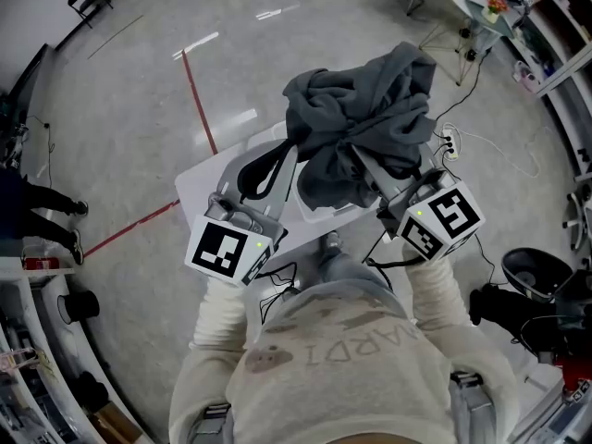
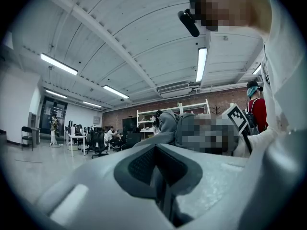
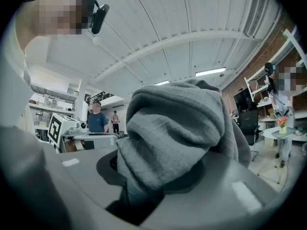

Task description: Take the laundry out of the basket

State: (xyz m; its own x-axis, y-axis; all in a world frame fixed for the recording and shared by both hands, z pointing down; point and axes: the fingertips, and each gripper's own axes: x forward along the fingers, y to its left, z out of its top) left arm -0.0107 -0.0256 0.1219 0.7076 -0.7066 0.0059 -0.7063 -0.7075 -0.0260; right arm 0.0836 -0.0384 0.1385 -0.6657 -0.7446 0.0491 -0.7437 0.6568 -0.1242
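Note:
A bundled grey garment (image 1: pixel 361 109) hangs in the air in front of me, above a white surface (image 1: pixel 199 188) that it partly hides. My right gripper (image 1: pixel 368 163) is shut on the garment, and its tips are buried in the cloth. In the right gripper view, thick grey folds (image 3: pixel 177 138) fill the space between the jaws of the right gripper (image 3: pixel 144 195). My left gripper (image 1: pixel 276 163) sits just left of the bundle. Its jaws are together with nothing between them, as the left gripper view shows (image 2: pixel 163 176). The garment (image 2: pixel 168 121) shows beyond them.
A red tape line (image 1: pixel 199 104) crosses the grey floor. A white cable with a power strip (image 1: pixel 449 141) lies to the right of the bundle. A small round table (image 1: pixel 486 12) stands at the far right, and a black stool (image 1: pixel 536 271) to my right. A person (image 1: pixel 37 211) stands at the left.

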